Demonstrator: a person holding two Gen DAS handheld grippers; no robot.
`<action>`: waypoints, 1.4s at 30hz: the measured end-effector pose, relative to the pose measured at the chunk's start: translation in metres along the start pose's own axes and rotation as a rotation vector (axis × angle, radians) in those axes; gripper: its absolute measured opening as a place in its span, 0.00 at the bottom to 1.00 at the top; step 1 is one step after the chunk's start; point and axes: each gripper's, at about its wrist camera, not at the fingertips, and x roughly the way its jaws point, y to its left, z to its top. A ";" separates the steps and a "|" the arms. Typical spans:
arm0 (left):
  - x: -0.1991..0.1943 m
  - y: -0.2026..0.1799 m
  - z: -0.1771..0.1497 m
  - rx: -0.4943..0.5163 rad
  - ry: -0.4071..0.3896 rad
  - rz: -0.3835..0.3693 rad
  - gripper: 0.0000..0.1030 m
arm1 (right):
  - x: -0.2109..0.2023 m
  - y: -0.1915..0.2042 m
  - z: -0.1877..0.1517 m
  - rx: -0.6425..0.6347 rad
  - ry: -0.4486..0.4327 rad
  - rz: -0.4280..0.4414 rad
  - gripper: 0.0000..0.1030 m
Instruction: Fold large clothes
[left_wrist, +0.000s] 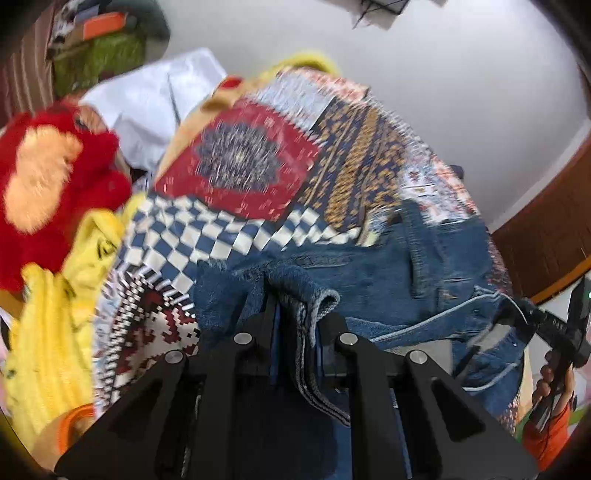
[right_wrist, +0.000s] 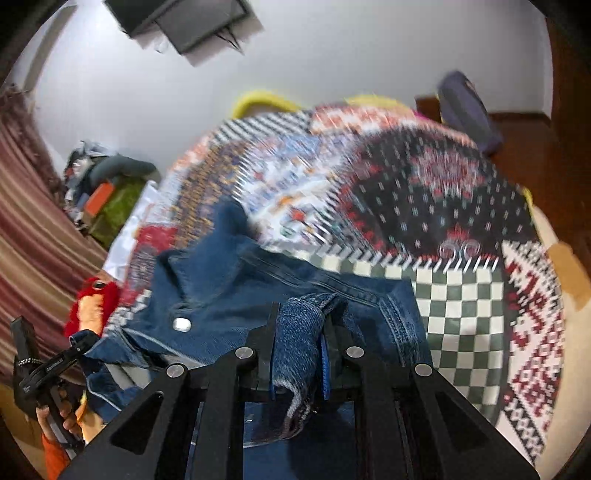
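- The wide bed covered with a patchwork-print spread of checks, red medallions and woven-look bands (right_wrist: 461, 302) carries everything here; its flat top is likely chosen as the folding surface for a large garment.
- The dark blue denim jacket with a silver snap button (right_wrist: 236, 291) lies over the near edge of the bed, its body spread toward the middle and two parts of its near hem lifted off the spread, each in one gripper. I judge the two lifted points serve to keep the cloth taut between them so it can be carried over as one flap.
- A heap of other clothes sits along the bed's left edge: a fluffy red and orange garment (left_wrist: 48, 177), a yellow knitted piece (left_wrist: 48, 332) and a white cloth (left_wrist: 155, 107). They seem parked there, clear of the folding area.
- The left gripper (left_wrist: 295, 317) has its fingers almost together, pinching a folded denim edge (left_wrist: 306, 306).
- The right gripper (right_wrist: 306, 321) is likewise nearly closed, clamped on a thick roll of denim hem (right_wrist: 299, 332).
- No container whose contents can be read shows in either view; the orange and green boxes (right_wrist: 110, 203) beyond the bed's far-left corner are too blurred to tell.
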 end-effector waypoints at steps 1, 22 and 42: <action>0.011 0.006 -0.002 -0.022 0.020 0.005 0.15 | 0.005 -0.004 -0.002 0.002 0.008 0.002 0.13; 0.047 0.014 -0.014 -0.028 0.100 0.091 0.19 | -0.070 -0.030 -0.002 -0.127 -0.110 -0.213 0.14; -0.069 -0.031 -0.014 0.276 -0.108 0.240 0.88 | -0.084 0.015 -0.053 -0.299 0.017 -0.055 0.14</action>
